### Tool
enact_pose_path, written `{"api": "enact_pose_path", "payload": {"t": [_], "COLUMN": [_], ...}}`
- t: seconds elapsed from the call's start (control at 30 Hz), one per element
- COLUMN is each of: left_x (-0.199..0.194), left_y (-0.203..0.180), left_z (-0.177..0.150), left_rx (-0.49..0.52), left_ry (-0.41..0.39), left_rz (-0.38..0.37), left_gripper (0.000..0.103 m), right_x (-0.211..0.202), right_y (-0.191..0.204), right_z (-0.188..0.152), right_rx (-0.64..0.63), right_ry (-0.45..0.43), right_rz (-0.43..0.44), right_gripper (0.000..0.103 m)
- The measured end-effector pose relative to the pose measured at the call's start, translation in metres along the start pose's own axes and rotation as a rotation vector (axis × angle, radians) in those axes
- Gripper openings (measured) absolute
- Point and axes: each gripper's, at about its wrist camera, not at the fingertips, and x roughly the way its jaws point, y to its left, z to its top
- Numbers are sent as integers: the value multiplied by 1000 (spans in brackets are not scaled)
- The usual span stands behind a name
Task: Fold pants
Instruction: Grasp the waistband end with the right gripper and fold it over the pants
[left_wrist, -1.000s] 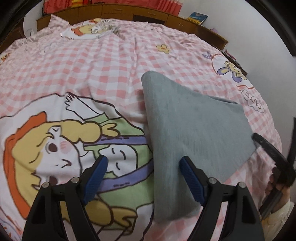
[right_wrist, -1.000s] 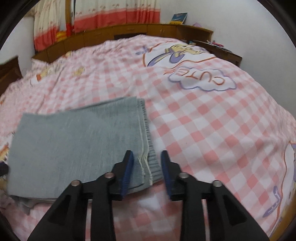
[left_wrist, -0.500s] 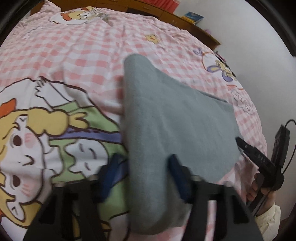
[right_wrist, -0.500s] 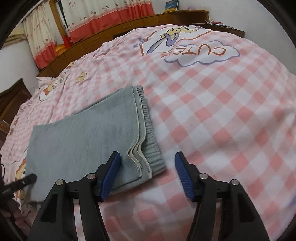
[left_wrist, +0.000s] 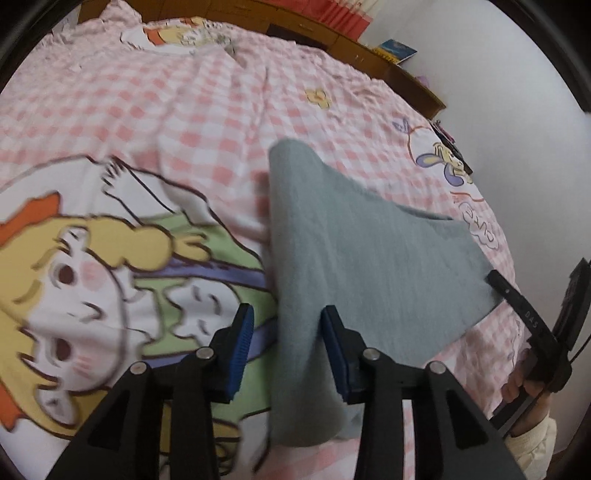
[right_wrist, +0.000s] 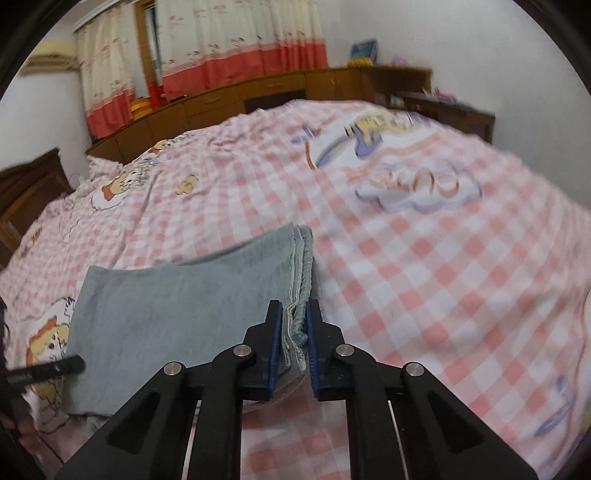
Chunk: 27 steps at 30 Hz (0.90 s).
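Grey-blue pants (left_wrist: 369, 266) lie folded into a flat stack on the pink checked bedspread (left_wrist: 184, 122). My left gripper (left_wrist: 286, 347) straddles their folded side edge. Its jaws are opening: the right pad touches the cloth, while bedding shows between the left pad and the fold. In the right wrist view the pants (right_wrist: 184, 314) end in stacked hems and an elastic band, and my right gripper (right_wrist: 294, 332) is closing on that layered corner, pads pressed to it. The right gripper (left_wrist: 517, 306) and a hand (left_wrist: 528, 391) show at the pants' far corner.
A large cartoon girl print (left_wrist: 92, 280) covers the bedding left of the pants. Wooden cabinets (right_wrist: 258, 96) and red-and-cream curtains (right_wrist: 221, 48) line the far side of the bed. A white wall (left_wrist: 517, 92) runs along the right.
The right jaws opened around the layered edge, then closed onto it and lifted it a little. The left jaws narrowed from wide to close around the fold.
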Motion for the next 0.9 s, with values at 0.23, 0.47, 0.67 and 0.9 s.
{"api": "enact_pose_path", "payload": {"t": [0.23, 0.47, 0.67, 0.9], "left_x": [-36, -58, -58, -56], "left_y": [16, 31, 38, 46], "left_z": [11, 19, 18, 13], "left_rx": [47, 78, 89, 71], "left_ry": [-26, -24, -5, 13], "left_rz": [107, 199, 223, 214], "left_gripper": [40, 42, 46, 46], "right_x": [-25, -39, -41, -41], "right_y": [52, 104, 138, 160], "right_z": [14, 20, 14, 6], "right_rx": [-239, -346, -407, -463], "right_ry": [-85, -126, -132, -124], "right_rz": [-10, 59, 86, 132], "right_gripper": [13, 12, 12, 11]}}
